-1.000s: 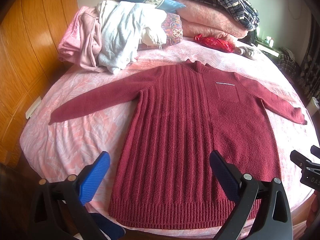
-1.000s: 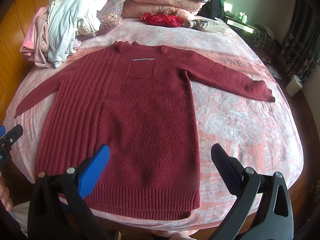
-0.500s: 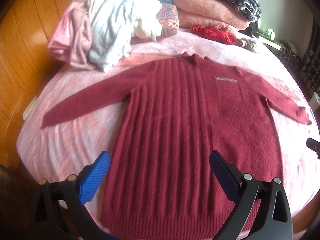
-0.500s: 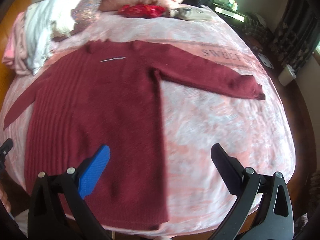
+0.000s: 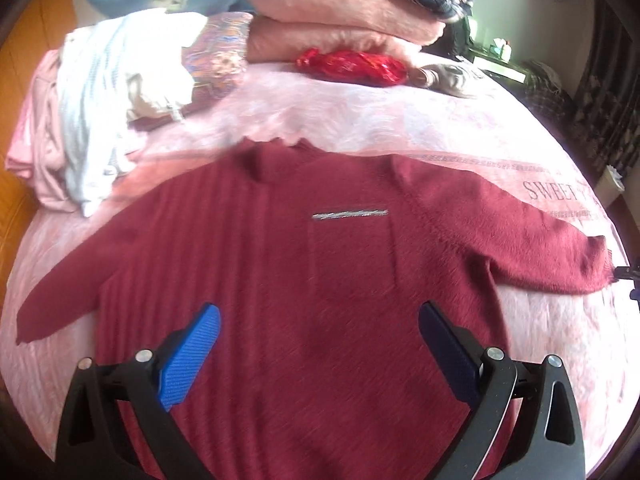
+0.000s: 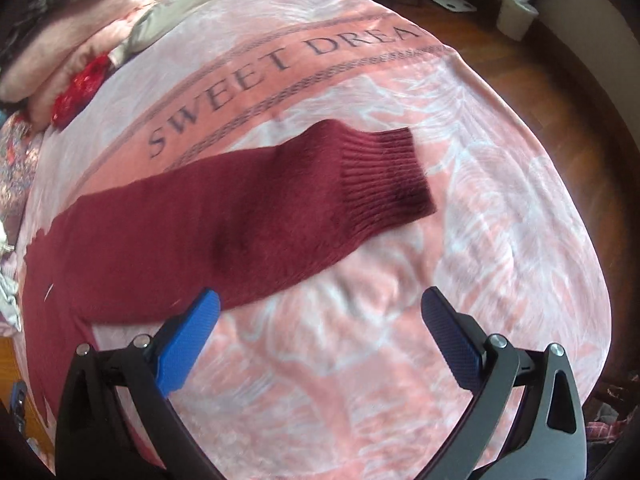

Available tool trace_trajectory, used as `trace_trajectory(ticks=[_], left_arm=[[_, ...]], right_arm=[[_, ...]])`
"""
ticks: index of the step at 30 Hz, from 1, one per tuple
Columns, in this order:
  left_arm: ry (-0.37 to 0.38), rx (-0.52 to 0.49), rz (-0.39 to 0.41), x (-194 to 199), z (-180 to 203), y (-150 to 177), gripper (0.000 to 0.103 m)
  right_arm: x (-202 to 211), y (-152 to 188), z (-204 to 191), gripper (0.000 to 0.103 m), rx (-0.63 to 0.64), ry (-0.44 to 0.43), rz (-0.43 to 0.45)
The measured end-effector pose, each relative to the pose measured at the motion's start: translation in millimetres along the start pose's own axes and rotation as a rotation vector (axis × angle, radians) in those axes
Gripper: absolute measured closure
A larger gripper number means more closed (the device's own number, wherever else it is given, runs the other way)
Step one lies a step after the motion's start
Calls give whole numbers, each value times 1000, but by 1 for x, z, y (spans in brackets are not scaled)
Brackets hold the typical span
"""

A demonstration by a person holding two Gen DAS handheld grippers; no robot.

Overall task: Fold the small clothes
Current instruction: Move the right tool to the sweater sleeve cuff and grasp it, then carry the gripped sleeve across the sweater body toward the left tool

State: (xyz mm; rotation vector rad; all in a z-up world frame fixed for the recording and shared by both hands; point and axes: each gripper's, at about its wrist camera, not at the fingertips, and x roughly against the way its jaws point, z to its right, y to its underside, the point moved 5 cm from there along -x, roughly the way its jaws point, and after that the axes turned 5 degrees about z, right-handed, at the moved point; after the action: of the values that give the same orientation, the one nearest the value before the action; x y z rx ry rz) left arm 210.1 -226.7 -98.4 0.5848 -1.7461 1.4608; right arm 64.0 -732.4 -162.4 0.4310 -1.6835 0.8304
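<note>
**Sweater spread on the bed, both grippers released**

A maroon sweater lies flat, front up, across the middle of the bed, collar toward the head edge, sleeves outstretched. The left gripper hovers above the sweater's body, jaws spread, holding nothing. The right gripper hangs with jaws apart over bare blanket just beside the ribbed sleeve cuff. Piled clothes sit at the head-left corner.
</note>
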Motion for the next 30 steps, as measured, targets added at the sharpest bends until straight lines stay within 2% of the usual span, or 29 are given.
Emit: trace_trajectory(ticks=[6, 8, 9, 12, 14, 15, 16, 20, 23, 26, 30], left_arm=[[-11, -13, -10, -38, 33, -14, 4], [-18, -15, -15, -45, 35, -13, 4], [-24, -15, -21, -50, 37, -14, 4], [-35, -8, -40, -61, 37, -12, 4], [-40, -1, -49, -66, 35, -11, 4], [-43, 0, -51, -67, 34, -10, 4], [-47, 1, -52, -69, 32, -11, 4], [-52, 22, -54, -69, 15, -16, 4], [-60, 39, -45, -67, -3, -24, 4], [-70, 45, -38, -66, -18, -29, 4], [-58, 82, -31, -61, -43, -35, 4]], right_arm=[[-33, -28, 37, 5, -64, -32, -25], [-41, -31, 40, 16, -61, -41, -30], [-45, -32, 42, 26, -68, -53, -40], [-49, -32, 45, 28, -69, -69, -31], [-45, -34, 43, 49, -32, -68, -7], [-42, -33, 42, 70, -31, -86, -2], [-39, -33, 42, 95, -42, -102, 1], [-22, -38, 32, 96, -42, -98, 50], [6, -40, 8, 96, -10, -111, 115], [44, -36, -42, 96, 38, -215, 163], [79, -22, -160, 96, 211, -372, 167]])
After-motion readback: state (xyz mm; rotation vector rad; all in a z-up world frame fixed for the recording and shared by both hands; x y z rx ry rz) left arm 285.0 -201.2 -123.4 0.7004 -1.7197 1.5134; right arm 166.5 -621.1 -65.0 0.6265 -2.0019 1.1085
